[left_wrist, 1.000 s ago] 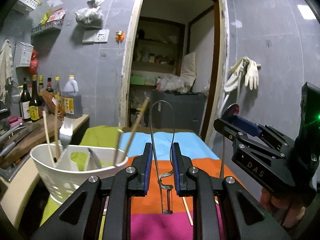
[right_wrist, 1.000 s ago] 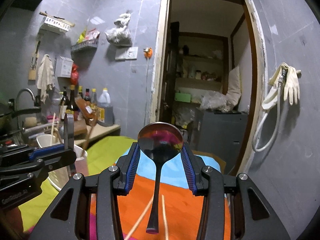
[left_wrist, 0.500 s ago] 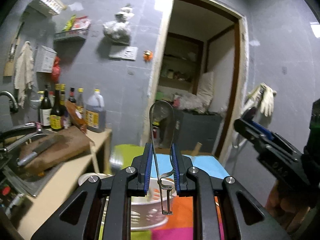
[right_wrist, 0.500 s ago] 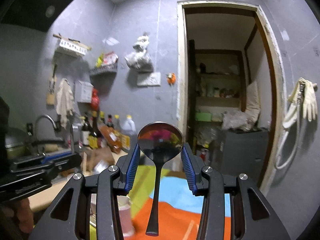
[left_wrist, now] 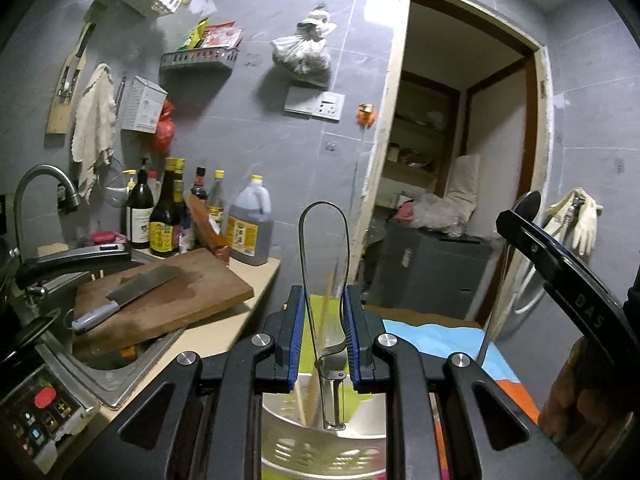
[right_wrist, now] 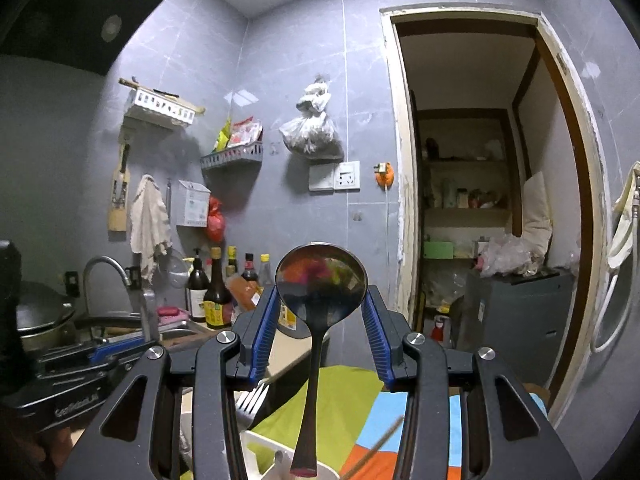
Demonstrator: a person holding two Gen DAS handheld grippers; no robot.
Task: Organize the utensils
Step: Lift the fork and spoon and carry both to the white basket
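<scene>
My left gripper (left_wrist: 323,326) is shut on a thin metal utensil (left_wrist: 324,264) held upright, its looped head above the fingers and its handle end hanging over the white slotted utensil basket (left_wrist: 320,448). My right gripper (right_wrist: 322,320) is shut on a metal spoon (right_wrist: 321,280), bowl up, handle tip over the basket's rim (right_wrist: 260,440). A fork (right_wrist: 250,400) and chopsticks (right_wrist: 372,446) stand in the basket. The right gripper shows at the right of the left wrist view (left_wrist: 560,280); the left gripper shows at the left of the right wrist view (right_wrist: 72,372).
A sink (left_wrist: 100,372) with a tap (left_wrist: 36,196), a wooden cutting board (left_wrist: 160,296) with a cleaver (left_wrist: 128,292) and bottles (left_wrist: 164,216) lie to the left. A striped cloth (left_wrist: 440,332) covers the table. A doorway (right_wrist: 480,200) is behind.
Both grippers have risen and tilted upward, each keeping its utensil. The basket has gone from the left of the left wrist view to directly below the fingers.
</scene>
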